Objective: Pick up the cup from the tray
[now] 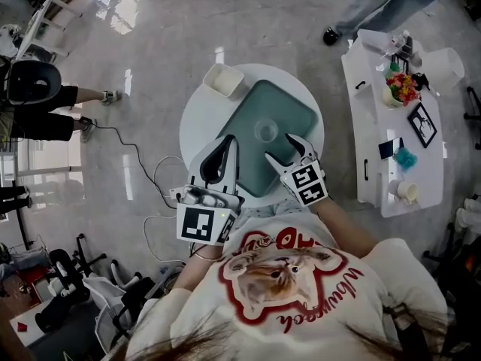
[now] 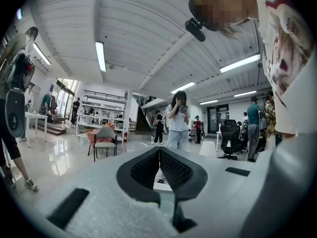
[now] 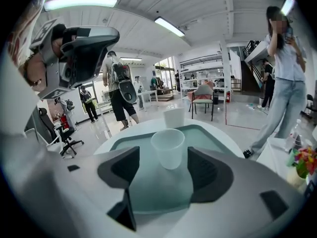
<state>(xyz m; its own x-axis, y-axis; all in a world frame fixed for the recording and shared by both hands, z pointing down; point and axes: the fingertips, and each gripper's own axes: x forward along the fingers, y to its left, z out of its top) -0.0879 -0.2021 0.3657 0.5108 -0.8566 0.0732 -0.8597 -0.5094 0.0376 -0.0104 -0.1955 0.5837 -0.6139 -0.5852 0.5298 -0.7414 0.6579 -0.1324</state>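
One cup (image 3: 168,148) upright on tray (image 3: 157,195)

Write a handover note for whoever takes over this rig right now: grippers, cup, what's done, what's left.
Left gripper: fingers shut, empty, at the near left edge of the tray.
Right gripper: fingers open, empty, aimed at the cup but short of it.
Cup: upright on the green tray, not gripped.
Done: right gripper lined up.
Left: probably move forward, close on the cup, lift it.
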